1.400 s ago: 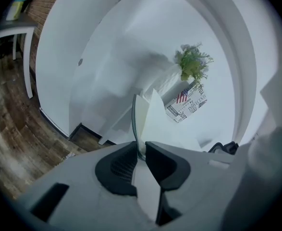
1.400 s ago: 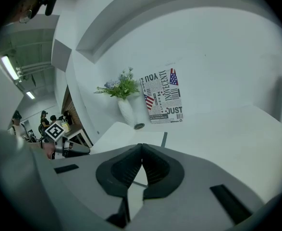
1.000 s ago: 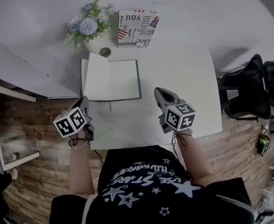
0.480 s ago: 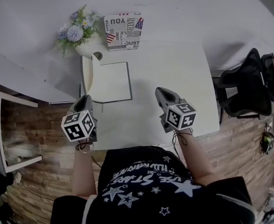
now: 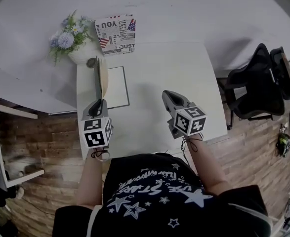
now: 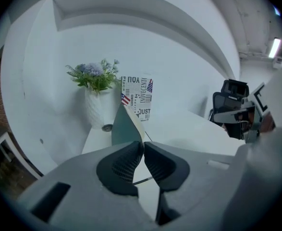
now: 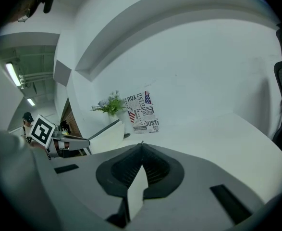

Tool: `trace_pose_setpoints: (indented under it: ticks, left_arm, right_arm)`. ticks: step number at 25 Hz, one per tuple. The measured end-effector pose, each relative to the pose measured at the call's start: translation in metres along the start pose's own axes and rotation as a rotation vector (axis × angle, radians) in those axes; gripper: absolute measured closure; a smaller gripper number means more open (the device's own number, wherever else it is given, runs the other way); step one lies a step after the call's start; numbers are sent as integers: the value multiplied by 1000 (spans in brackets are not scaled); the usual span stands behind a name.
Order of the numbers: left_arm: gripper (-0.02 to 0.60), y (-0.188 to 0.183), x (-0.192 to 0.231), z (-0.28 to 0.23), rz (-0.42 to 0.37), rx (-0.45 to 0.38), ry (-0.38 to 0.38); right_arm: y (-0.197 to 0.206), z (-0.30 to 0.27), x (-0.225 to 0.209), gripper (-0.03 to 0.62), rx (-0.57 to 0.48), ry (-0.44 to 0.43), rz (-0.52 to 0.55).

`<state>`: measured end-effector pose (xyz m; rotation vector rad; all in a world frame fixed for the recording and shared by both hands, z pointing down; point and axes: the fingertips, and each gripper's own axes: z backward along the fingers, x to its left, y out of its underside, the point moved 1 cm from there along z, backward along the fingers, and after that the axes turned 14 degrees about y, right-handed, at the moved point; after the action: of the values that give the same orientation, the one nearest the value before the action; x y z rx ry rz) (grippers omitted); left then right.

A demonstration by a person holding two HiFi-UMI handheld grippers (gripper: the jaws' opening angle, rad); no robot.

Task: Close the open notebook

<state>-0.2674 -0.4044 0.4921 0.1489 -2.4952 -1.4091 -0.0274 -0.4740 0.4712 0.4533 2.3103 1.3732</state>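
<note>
Half-closed: notebook cover [image 5: 104, 78] is pinched upright by the left gripper [image 6: 142, 146], upper left; lowering rightward seems needed next; right gripper [image 7: 141, 150] is shut, empty.

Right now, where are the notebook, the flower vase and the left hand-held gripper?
notebook [image 5: 119, 88]: head view, flat right page.
flower vase [image 5: 79, 57]: head view, white body.
left hand-held gripper [image 6: 143, 144]: left gripper view, between fingertips.
</note>
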Motion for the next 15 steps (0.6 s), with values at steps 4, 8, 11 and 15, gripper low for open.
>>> trace_pose_setpoints:
  ticks: [4,8,11,15]
  left_arm:
    - [531,6,-18,-18,-43,33,14]
    - [531,15,-33,-36,-77,76,29]
    - [531,24,-41,-49,-98,110,40]
    - [531,37,-51,-66,-128,157,58]
  right_arm:
    - [3,6,-13,592,5,13,-3]
    - [6,13,-27,592,7,30,-13]
    - [8,18,-35,592,7,37,-20]
    - [11,23,-43,592,7,48,-29]
